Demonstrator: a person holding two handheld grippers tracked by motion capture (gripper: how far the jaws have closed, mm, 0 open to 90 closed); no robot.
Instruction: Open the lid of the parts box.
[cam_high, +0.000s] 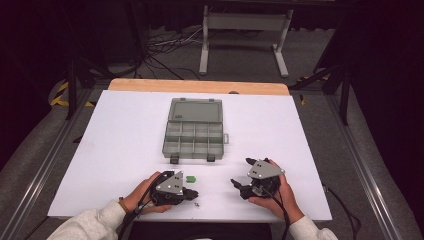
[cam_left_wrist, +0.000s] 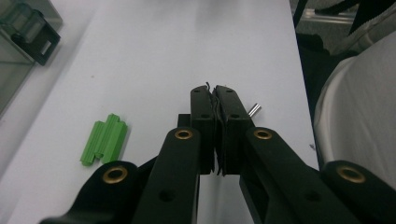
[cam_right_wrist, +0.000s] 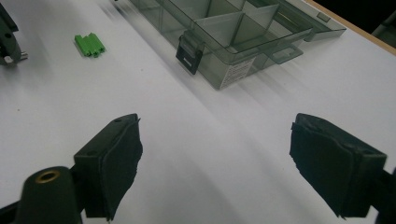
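A small green ridged plastic piece (cam_high: 190, 178) (cam_left_wrist: 105, 139) (cam_right_wrist: 89, 45) lies on the white board, just beyond my left gripper's tips. My left gripper (cam_high: 192, 193) (cam_left_wrist: 215, 93) rests low over the board near the front edge, pointing right, jaws pressed together with nothing seen between them. A tiny metal pin (cam_left_wrist: 254, 110) (cam_high: 197, 204) lies on the board beside its jaw, outside the grip. My right gripper (cam_high: 241, 173) (cam_right_wrist: 215, 135) stands wide open and empty, aimed left towards the green piece and the left gripper (cam_right_wrist: 7, 42).
An open grey see-through organiser box (cam_high: 193, 134) (cam_right_wrist: 219, 70) (cam_left_wrist: 18, 28) with several empty compartments sits mid-board, its two dark latches (cam_right_wrist: 189, 55) facing me. The white board (cam_high: 125, 140) ends just behind both hands. Floor cables and a stand's legs lie beyond the table.
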